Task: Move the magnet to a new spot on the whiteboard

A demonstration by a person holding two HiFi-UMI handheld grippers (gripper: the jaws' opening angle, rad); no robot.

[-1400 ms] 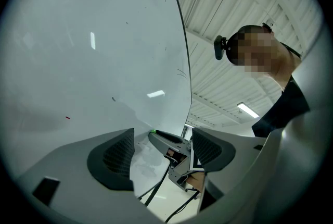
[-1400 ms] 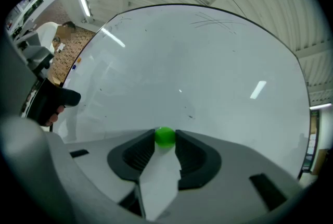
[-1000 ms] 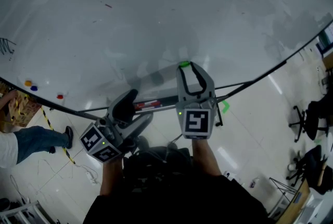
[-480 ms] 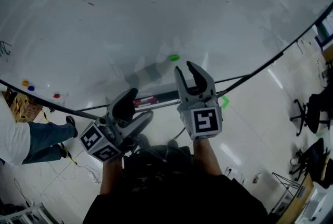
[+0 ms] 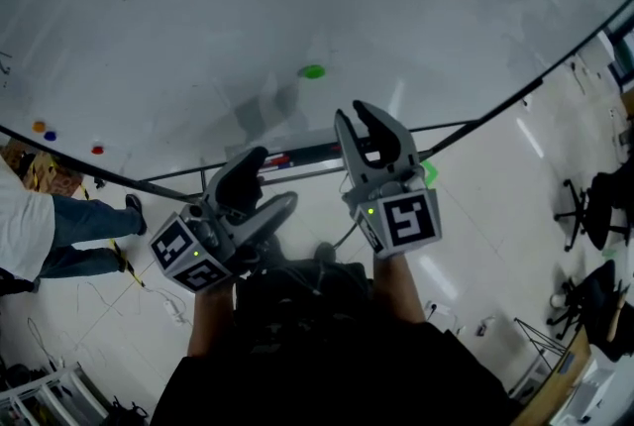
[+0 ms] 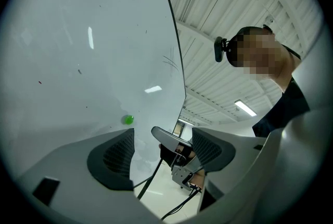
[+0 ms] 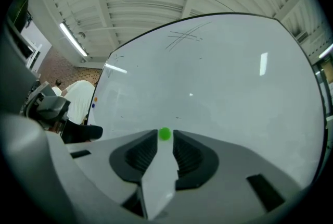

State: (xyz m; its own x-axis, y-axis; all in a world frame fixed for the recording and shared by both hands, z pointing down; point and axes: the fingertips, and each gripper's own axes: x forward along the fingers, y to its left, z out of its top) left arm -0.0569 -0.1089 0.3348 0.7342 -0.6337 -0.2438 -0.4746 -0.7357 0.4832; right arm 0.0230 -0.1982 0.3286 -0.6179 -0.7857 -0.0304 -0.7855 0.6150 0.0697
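a green magnet [image 5: 312,71] sits stuck to the whiteboard [image 5: 198,18], a little above and left of the right gripper [image 5: 355,117], which points at it from just short of the board. in the right gripper view the magnet [image 7: 164,134] shows just past the jaw tips, apart from them; the jaws are closing with nothing between their pads. the left gripper [image 5: 263,181] is held lower and to the left, near the board's bottom edge, its jaws standing wide apart and empty. three small magnets, orange [image 5: 39,127], blue [image 5: 51,135] and red [image 5: 97,150], dot the board's far left. a person in a white shirt [image 5: 20,236] stands below that corner.
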